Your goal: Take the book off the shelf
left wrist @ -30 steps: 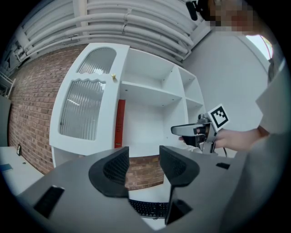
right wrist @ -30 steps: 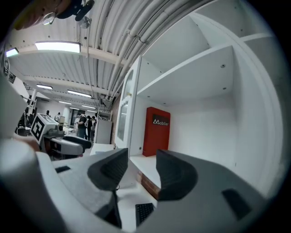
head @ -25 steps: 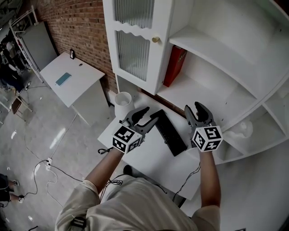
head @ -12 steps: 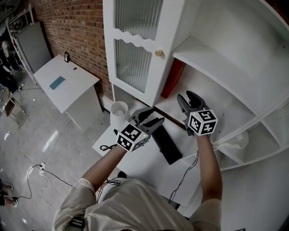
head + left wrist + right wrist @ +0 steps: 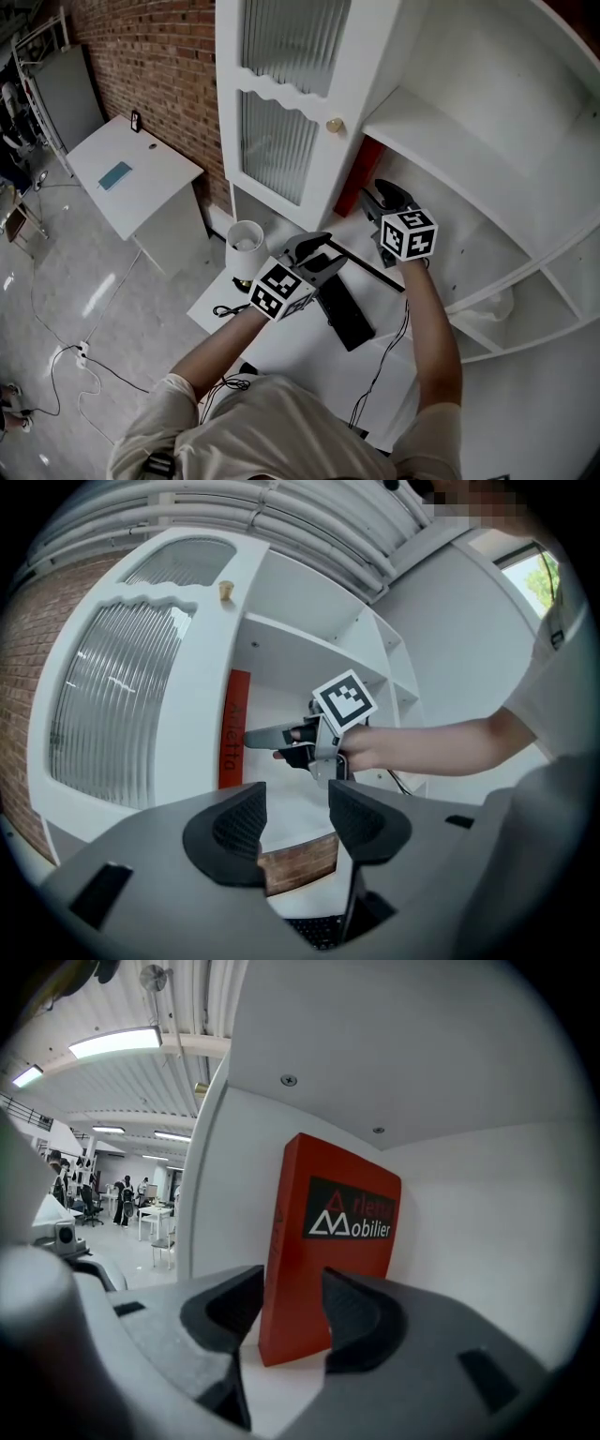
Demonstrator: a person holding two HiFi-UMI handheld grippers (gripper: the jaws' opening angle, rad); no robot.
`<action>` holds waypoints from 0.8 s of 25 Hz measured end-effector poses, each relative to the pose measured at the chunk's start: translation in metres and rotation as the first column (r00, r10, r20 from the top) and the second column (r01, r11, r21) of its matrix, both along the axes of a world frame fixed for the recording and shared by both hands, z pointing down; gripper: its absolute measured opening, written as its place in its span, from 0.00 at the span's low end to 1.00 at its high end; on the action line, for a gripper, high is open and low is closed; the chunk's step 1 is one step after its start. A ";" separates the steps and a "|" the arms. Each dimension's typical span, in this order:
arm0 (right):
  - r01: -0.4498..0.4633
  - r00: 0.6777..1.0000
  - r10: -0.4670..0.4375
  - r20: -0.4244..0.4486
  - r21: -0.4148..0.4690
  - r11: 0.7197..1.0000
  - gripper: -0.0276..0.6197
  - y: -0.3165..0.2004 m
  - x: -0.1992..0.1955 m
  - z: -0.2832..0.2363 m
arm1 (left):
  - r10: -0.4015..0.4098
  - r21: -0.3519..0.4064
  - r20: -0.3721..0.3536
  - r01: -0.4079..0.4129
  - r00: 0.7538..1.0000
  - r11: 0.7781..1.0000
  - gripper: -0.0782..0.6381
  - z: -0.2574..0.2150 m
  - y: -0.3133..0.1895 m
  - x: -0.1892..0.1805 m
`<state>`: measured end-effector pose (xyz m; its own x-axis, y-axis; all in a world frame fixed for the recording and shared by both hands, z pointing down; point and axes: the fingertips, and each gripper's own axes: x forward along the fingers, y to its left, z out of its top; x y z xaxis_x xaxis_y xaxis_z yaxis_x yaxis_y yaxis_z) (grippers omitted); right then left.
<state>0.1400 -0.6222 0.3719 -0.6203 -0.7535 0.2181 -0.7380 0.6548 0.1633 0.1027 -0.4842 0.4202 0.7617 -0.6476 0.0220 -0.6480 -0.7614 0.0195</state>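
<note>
– where's the book?
– the red book (image 5: 323, 1241) stands on end on the cabinet shelf (image 5: 450, 234), in the middle of the right gripper view, near the shelf's back corner. in the head view only a red sliver shows, upper middle of the frame. the rest is hidden behind the cabinet door (image 5: 281, 112) and my right claw (image 5: 372, 194).
– is that claw on it?
– no. its jaws stand apart. the book's near edge sits framed in the gap but beyond the pads, so nothing is pinched. how close the tips are, i can't make out.
– and the left one?
– my left claw (image 5: 292, 822) is wide too, and empty, above the worktop (image 5: 300, 344). between its jaws i see only a brick strip (image 5: 300, 862) and the top of a black keyboard (image 5: 342, 309), cut off at the frame's bottom. in that view the book is a thin red spine, half behind the door, its lettering too small to read.
</note>
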 end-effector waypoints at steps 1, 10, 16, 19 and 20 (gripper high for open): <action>0.001 1.000 -0.001 0.003 -0.003 1.000 0.32 -0.004 -0.002 -0.001 | 0.000 -0.005 0.001 0.000 1.000 1.000 0.39 0.002 -0.001 0.000; 0.014 0.999 -0.012 0.052 -0.036 0.999 0.32 -0.019 -0.012 -0.003 | -0.003 -0.021 0.002 0.003 1.000 1.000 0.39 0.010 -0.012 0.004; 0.049 0.999 -0.047 0.027 -0.057 0.997 0.32 -0.017 -0.009 -0.003 | -0.026 -0.012 0.027 0.026 0.999 1.000 0.39 0.014 -0.024 0.017; 0.064 0.998 -0.063 0.023 -0.050 0.997 0.32 -0.014 -0.004 -0.002 | -0.050 -0.002 0.039 0.050 0.998 0.999 0.39 0.016 -0.032 0.021; 0.068 0.998 -0.067 0.019 -0.045 0.997 0.32 -0.014 -0.002 -0.002 | -0.059 -0.001 0.037 0.059 0.998 0.998 0.39 0.016 -0.035 0.022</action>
